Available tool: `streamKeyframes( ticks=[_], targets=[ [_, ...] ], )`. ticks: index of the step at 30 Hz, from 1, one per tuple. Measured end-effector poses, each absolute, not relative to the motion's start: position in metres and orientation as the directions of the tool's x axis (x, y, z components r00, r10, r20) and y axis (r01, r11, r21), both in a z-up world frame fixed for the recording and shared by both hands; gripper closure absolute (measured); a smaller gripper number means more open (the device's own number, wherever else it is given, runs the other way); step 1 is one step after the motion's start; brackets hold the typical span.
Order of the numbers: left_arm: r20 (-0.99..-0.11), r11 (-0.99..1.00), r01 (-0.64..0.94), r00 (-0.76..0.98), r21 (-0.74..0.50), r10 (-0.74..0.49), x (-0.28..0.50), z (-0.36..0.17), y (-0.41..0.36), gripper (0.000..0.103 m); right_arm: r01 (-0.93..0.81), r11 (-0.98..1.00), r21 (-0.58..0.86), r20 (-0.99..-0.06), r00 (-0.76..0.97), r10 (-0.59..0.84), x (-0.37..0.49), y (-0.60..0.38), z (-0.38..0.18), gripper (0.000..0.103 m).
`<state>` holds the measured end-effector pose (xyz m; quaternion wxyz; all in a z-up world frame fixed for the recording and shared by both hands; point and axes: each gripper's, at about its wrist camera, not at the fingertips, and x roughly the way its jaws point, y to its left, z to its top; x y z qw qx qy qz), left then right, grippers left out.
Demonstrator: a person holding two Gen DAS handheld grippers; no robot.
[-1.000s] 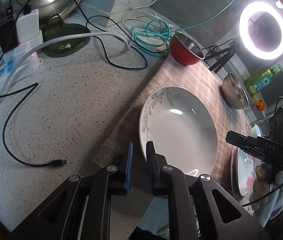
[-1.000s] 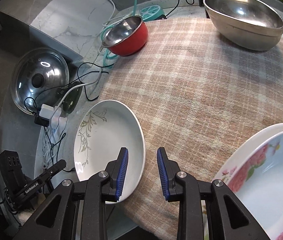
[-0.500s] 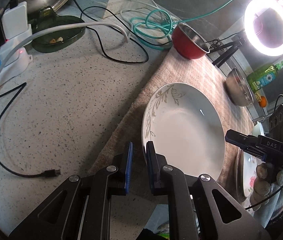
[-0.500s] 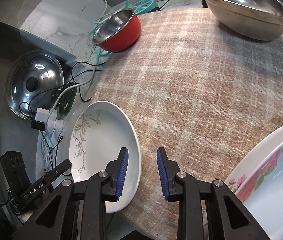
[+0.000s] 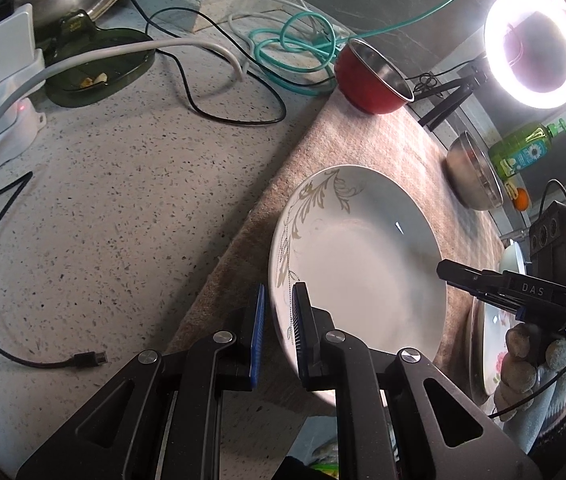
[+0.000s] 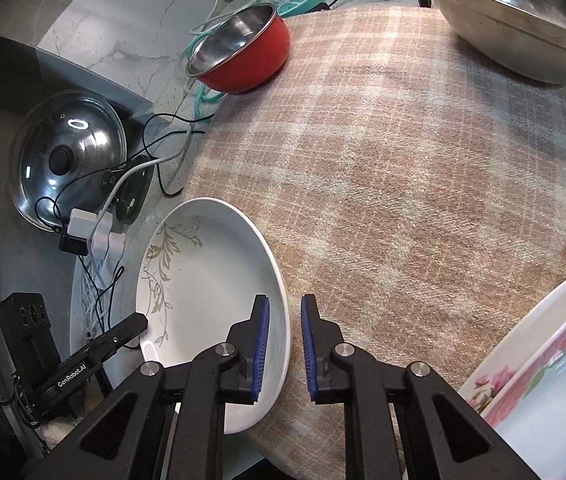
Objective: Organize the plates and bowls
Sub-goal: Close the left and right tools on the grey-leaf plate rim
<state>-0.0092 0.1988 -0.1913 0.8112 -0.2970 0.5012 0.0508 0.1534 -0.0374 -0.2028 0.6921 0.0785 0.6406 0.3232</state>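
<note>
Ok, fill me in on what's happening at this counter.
A person holds a gripper in each hand, and both are on the same plate, which lies on the cloth. The left gripper is shut on its left rim. The right gripper is closing around the opposite rim. The red bowl, steel bowl and floral plates sit untouched.

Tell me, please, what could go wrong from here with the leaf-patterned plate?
1. The right gripper has its jaws closing with the rim of the leaf-patterned plate between them, and the left gripper pinches only the opposite rim. The glossy edge may slip.
2. The plate seems to overhang the near edge of the plaid cloth, so a slip could tip it over.
3. Carrying it rightward could knock the floral plates.
</note>
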Motion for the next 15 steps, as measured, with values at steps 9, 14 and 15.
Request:
streamKeyframes(
  ticks=[9, 14, 15],
  targets=[
    [-0.843, 0.821, -0.374, 0.492, -0.432, -0.219, -0.0069, -0.1926, 0.1990, 0.093, -0.351, 0.775, 0.525, -0.836, -0.044, 0.547, 0.1546, -0.0344, -0.2058, 0.097],
    [-0.843, 0.822, -0.374, 0.491, -0.430, -0.217, -0.0067, -0.1925, 0.1985, 0.094, -0.355, 0.776, 0.522, -0.839, -0.047, 0.543, 0.1543, -0.0347, -0.2069, 0.097],
    [-0.843, 0.822, -0.374, 0.491, -0.430, -0.217, -0.0066, -0.1925, 0.1985, 0.094, -0.355, 0.776, 0.522, -0.839, -0.047, 0.542, 0.1544, -0.0340, -0.2070, 0.098]
  ],
)
